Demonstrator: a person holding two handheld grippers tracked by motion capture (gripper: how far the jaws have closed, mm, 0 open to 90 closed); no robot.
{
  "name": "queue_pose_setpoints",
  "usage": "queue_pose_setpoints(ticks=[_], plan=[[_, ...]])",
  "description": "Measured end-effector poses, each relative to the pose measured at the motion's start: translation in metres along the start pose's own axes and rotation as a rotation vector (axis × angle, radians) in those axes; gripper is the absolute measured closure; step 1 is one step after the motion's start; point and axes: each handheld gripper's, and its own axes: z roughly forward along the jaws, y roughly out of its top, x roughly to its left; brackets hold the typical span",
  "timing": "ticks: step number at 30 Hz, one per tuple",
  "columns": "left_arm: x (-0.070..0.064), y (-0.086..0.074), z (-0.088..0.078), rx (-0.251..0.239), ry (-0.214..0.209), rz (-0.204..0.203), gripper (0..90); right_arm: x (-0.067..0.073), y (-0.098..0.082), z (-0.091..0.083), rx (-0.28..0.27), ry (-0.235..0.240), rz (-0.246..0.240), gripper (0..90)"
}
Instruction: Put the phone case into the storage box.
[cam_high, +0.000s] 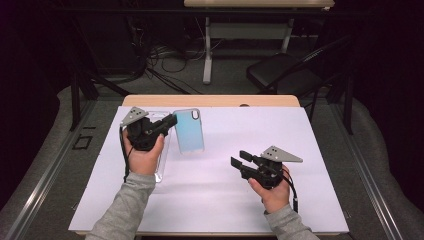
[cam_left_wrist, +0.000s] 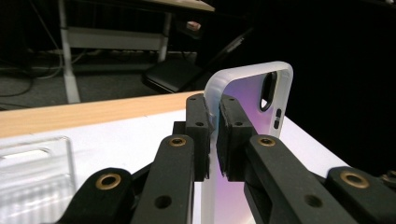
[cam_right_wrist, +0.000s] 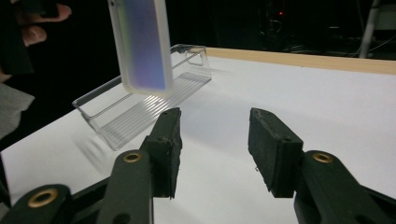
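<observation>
Grip: left gripper (cam_left_wrist: 212, 135) pinching frosted phone case (cam_left_wrist: 254, 93) by its side rim, lifted near far-left corner | right gripper (cam_right_wrist: 215, 149) wide, idle | clear case (cam_right_wrist: 140, 107) flat below | advice: keep pinch firm, lower level.

Your work surface is a wooden table (cam_high: 210, 100) with a light wood edge exposed along the far side. A white sheet (cam_high: 235, 150) covers nearly all of the top. Lying directly on that sheet at your left is a clear ribbed phone case (cam_right_wrist: 140, 109), flat, open side up. Its far end sits near the sheet's far edge.
</observation>
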Motion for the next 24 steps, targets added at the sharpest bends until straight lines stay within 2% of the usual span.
queue_pose_setpoints(ticks=[6,8,13,24], plan=[[0.013,0.015,-0.009,-0.031,0.031,0.012,84.2,-0.001,0.0,0.001,0.011,-0.022,-0.002,51.9],[0.017,0.019,-0.011,-0.039,0.044,0.01,84.2,-0.001,-0.001,0.001,0.008,-0.039,-0.024,51.2],[0.03,0.03,-0.017,-0.057,0.065,0.002,84.2,-0.002,-0.001,0.003,0.007,-0.037,-0.03,49.2],[0.046,0.038,-0.018,-0.07,0.093,-0.005,84.2,-0.004,-0.002,0.004,0.013,-0.041,-0.019,47.4]])
